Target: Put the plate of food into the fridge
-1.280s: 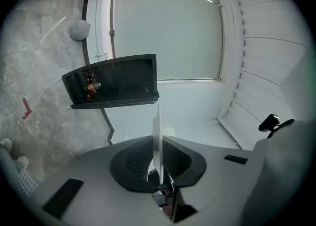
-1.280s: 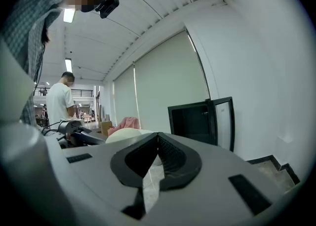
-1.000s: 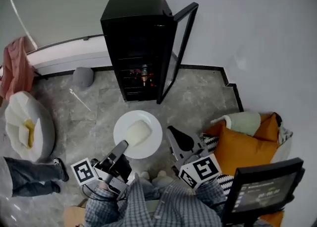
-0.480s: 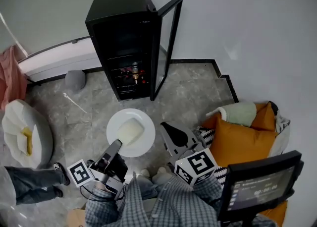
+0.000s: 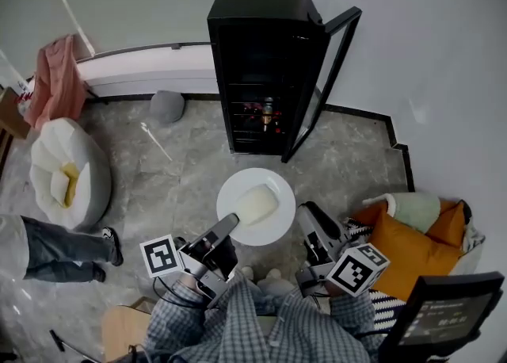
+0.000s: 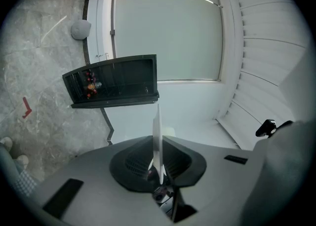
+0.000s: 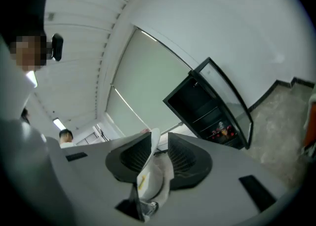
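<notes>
We see the left gripper [image 6: 157,160] clamped narrow on the near rim of the plate [image 5: 273,181], whose thin white edge stands pinched between its ribbed dark pads in the left gripper view. The right gripper [image 7: 159,147] has just been opening its jaws; they stand partly apart with the plate's right rim between them. The rim lies against one pad while a gap shows at the other, so we do not count it as gripped. The plate, round, white and glossy, hangs above the grey marbled floor [image 5: 182,179] in front of the fridge [image 5: 261,52], outside it, and carries a pale, soft-cornered block of food [image 5: 258,204]. The fridge is a tall matt black box with its glass door [image 5: 326,84] swung open to the right. Small reddish things on a low wire shelf are too small for us to name. A screen [image 5: 444,318] is cut off at the lower right corner, and the hands are hard to make out among the checked sleeves. A plump orange cushion [image 5: 408,246] lies near the right gripper
</notes>
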`<state>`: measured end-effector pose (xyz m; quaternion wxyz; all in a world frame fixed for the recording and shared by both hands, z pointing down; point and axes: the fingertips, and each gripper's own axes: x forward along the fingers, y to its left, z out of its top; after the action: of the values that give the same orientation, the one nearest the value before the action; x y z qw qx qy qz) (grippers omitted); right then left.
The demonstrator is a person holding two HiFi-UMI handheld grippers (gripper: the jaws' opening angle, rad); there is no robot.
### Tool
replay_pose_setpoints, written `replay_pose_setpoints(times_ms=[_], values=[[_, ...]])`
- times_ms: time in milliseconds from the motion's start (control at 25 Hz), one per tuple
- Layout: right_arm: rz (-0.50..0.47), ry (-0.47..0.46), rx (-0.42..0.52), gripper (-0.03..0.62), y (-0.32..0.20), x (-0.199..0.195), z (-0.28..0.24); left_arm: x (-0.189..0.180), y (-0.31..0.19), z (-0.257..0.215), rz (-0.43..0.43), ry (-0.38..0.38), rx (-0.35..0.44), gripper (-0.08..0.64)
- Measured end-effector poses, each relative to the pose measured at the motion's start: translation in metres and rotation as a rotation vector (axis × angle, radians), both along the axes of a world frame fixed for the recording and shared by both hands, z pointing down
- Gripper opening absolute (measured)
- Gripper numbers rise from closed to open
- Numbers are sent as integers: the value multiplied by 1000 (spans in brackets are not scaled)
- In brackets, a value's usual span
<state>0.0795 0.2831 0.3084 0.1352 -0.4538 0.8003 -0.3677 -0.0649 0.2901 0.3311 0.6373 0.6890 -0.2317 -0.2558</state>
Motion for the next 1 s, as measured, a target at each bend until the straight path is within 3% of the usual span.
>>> replay_pose_setpoints(times_ms=[120, 320, 600, 680, 1000], values=[[-25, -82, -57, 107, 2, -5, 5, 0, -1, 0, 1, 4, -2, 37], [-62, -167, -126, 107, 6, -15, 13, 1, -3, 0, 7, 14, -3, 37], [-109, -241, -118, 102, 6, -25, 9, 2, -5, 0, 20, 18, -11, 37], [-106, -257, -119, 69, 6, -26, 8, 2, -6, -1, 26, 13, -10, 37], [-81, -257, -108, 66, 6, -33, 9, -3, -8, 1, 44, 25, -11, 37]])
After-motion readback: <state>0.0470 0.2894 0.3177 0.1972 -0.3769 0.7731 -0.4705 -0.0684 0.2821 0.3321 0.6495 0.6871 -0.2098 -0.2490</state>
